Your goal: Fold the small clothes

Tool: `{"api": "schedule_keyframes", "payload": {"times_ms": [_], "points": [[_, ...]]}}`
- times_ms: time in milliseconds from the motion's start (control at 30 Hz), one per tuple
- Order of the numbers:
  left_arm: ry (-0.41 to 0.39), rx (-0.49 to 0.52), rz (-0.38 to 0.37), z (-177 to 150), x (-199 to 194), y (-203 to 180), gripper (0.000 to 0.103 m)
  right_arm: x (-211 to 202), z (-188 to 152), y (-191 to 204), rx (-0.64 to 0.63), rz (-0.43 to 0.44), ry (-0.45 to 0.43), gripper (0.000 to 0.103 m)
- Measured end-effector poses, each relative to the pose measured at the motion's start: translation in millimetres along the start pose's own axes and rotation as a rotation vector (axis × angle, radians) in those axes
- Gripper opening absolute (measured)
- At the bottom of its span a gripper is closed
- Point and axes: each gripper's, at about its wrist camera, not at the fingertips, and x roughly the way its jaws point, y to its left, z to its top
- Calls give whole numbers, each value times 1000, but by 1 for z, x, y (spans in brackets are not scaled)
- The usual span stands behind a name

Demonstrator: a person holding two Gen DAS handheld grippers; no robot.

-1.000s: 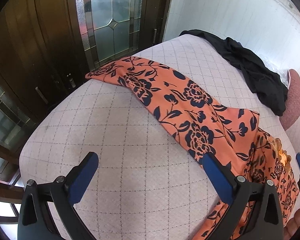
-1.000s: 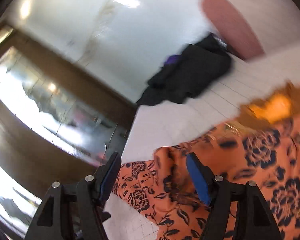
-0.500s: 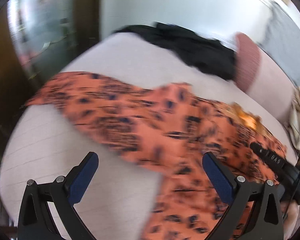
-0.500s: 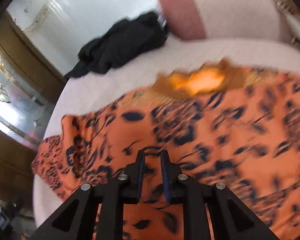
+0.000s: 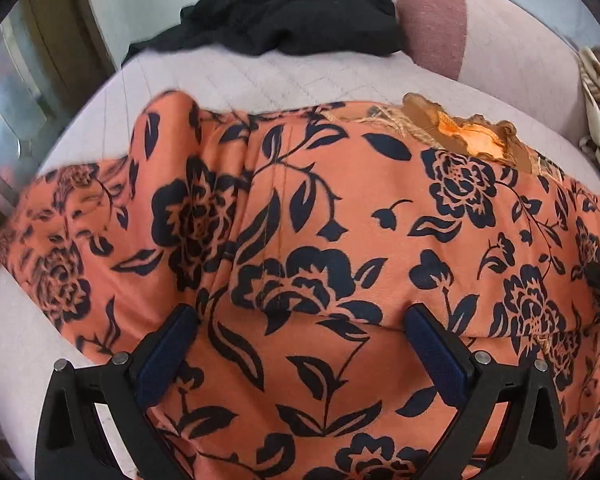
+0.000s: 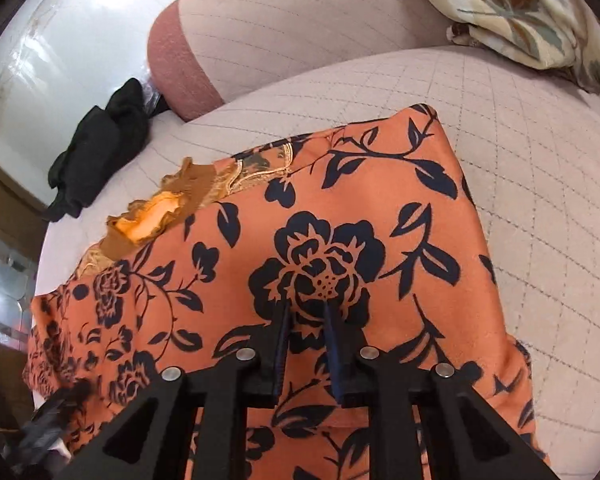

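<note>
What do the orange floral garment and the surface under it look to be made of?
Orange floral garment: thin, smooth woven or knit fabric, printed, matte; it drapes in soft folds, with a lacy gold trim at one edge. Surface: pale pink quilted textile, judging by the stitched diamond grid; exact fibre unclear.

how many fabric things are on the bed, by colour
orange floral garment: 1
black garment: 1
pink bolster cushion: 1
cream leaf-print cloth: 1
total: 4
</note>
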Motion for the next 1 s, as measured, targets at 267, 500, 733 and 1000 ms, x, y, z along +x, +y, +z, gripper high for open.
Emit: {"api": "schedule_keyframes", "payload": {"times_ms": [267, 500, 733, 1000], "points": [[16, -46, -29, 3, -10, 18, 103, -16, 4, -24, 47, -84, -3, 21], [29, -25, -56, 1, -14, 18, 103, -39, -22, -24, 20, 114, 81, 21], [-11, 92, -21, -9, -15, -17, 103, -40, -47, -32, 4, 143, 22, 22], [14, 92, 33, -15, -15, -22, 103, -36, -52, -42, -29, 193, -25, 22]]}}
